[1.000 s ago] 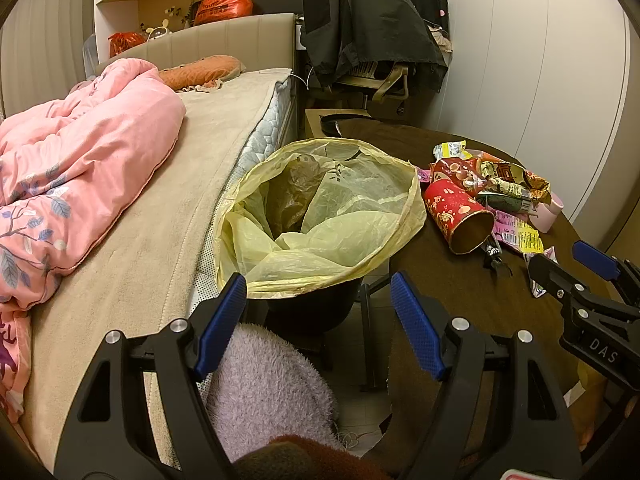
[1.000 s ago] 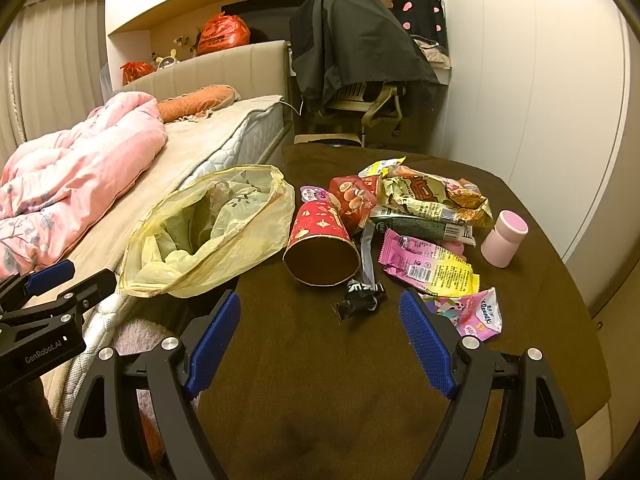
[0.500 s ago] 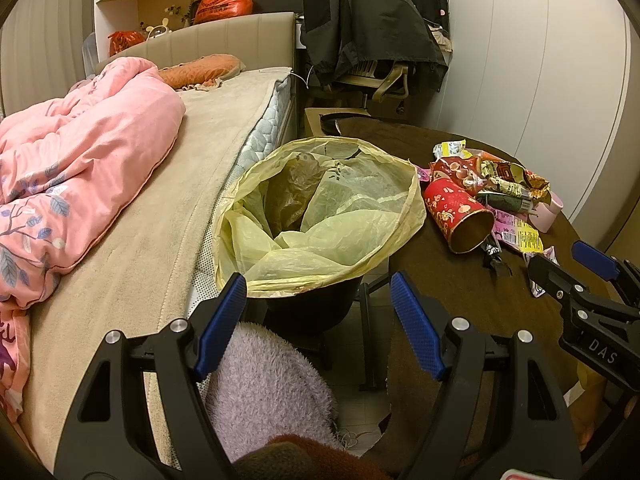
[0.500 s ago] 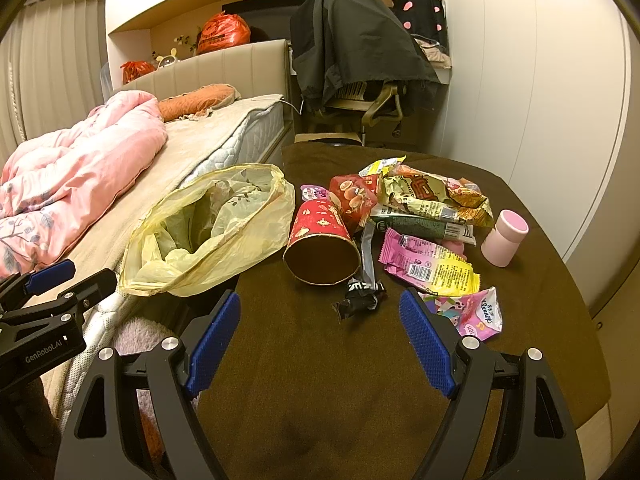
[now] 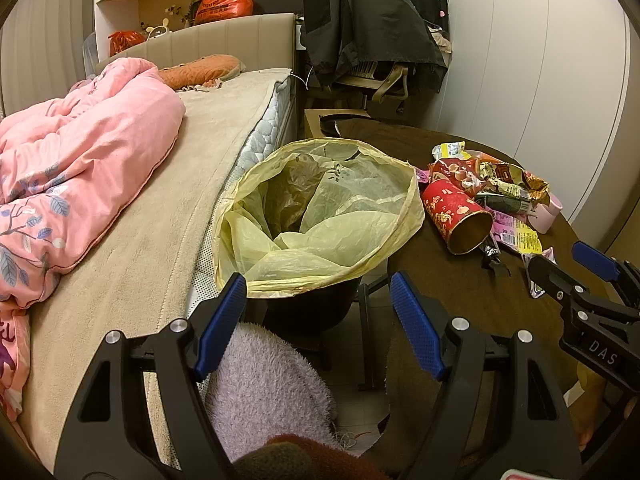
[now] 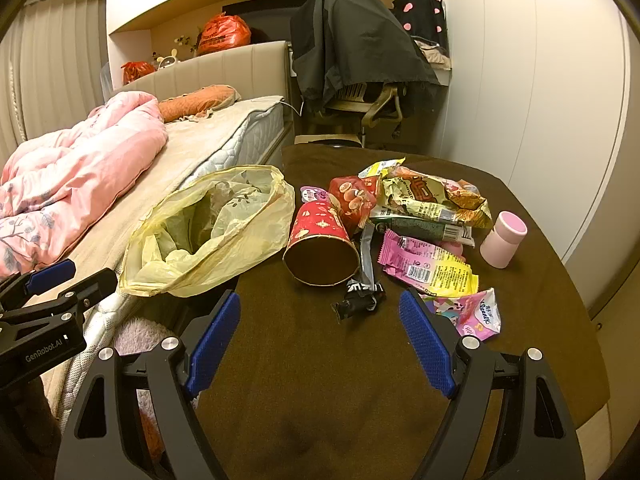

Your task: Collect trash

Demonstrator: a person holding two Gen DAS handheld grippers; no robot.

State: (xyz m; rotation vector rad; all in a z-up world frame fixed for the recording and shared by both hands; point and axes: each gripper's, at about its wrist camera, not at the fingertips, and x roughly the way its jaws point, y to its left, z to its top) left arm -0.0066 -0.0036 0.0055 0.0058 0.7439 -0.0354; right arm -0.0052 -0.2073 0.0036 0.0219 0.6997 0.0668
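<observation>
A bin lined with a yellow bag [image 5: 320,208] stands open between the bed and the brown table; it also shows in the right wrist view [image 6: 208,236]. A red paper cup [image 6: 320,240] lies on its side on the table beside the bag, with a black wrapper [image 6: 360,296], pink wrappers [image 6: 428,268] and crumpled snack bags [image 6: 432,200] near it. My left gripper [image 5: 316,320] is open and empty, just short of the bin. My right gripper [image 6: 320,332] is open and empty over the table, short of the black wrapper.
A small pink jar [image 6: 502,238] stands at the table's right. The bed with a pink duvet [image 5: 68,176] is at left. A fluffy lilac stool [image 5: 268,384] sits below the bin. A chair draped in dark clothes [image 6: 356,52] stands behind the table.
</observation>
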